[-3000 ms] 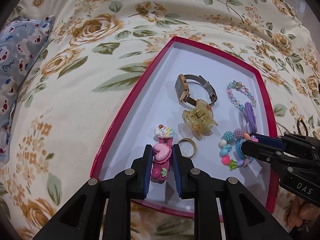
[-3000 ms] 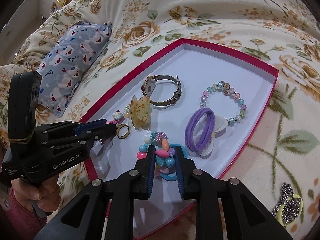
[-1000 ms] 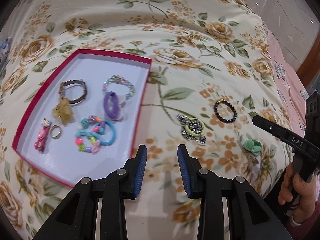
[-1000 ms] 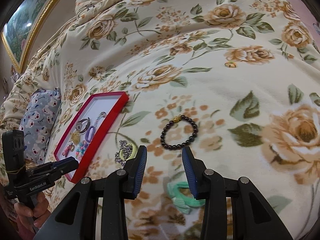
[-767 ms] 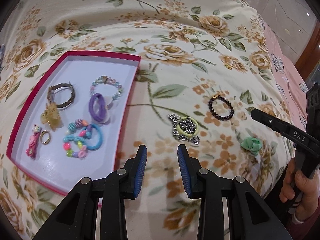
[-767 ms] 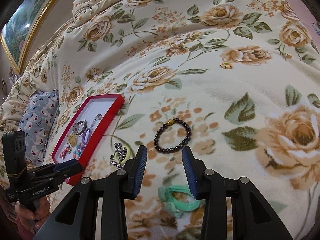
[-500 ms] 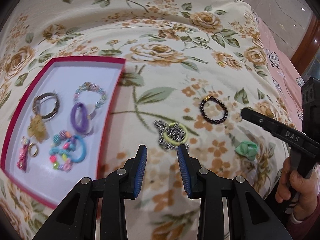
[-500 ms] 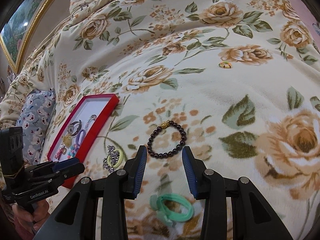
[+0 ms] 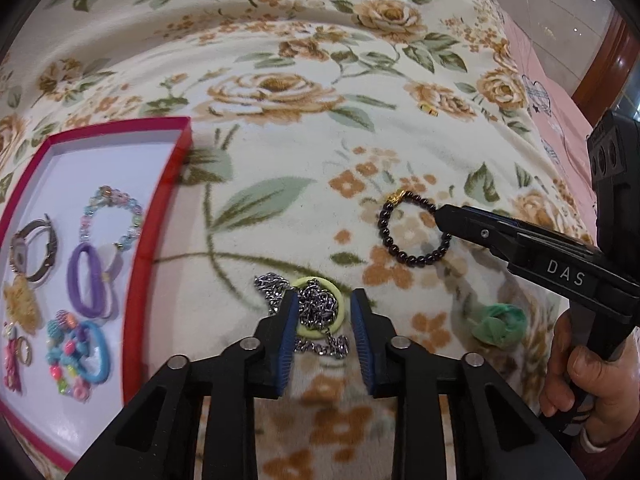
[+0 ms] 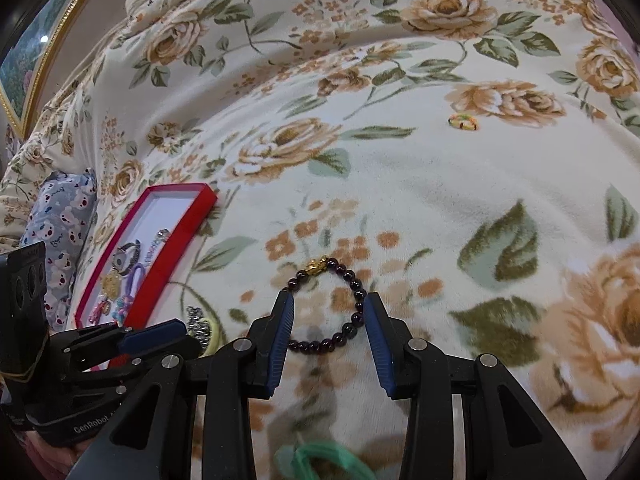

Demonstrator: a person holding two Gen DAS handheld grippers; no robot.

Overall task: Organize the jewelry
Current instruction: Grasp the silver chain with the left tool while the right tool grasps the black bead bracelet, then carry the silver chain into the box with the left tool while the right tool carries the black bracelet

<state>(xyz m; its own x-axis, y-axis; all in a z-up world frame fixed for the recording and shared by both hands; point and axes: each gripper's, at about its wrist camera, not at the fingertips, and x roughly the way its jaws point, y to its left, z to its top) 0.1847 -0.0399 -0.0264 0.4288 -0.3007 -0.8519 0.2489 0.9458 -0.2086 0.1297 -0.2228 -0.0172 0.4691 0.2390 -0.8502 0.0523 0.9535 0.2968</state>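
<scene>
My left gripper (image 9: 322, 306) is open, its fingers on either side of a silver chain necklace (image 9: 316, 308) tangled with a yellow-green ring on the floral blanket. My right gripper (image 10: 328, 312) is open around the near part of a dark bead bracelet (image 10: 354, 308) with a gold charm; that bracelet also shows in the left wrist view (image 9: 412, 258). A red tray (image 9: 158, 200) at the left holds a watch (image 9: 34, 248), a purple hair tie (image 9: 84, 280), bead bracelets and clips.
A green hair tie (image 9: 498, 318) lies right of the necklace, also at the bottom of the right wrist view (image 10: 324, 458). A small yellow ring (image 10: 463, 122) lies farther off. A grey patterned pillow (image 10: 60, 232) sits beyond the tray.
Both grippers left the tray, opened and empty, and moved right over the blanket. The left has closed in on the necklace, the right on the dark bracelet.
</scene>
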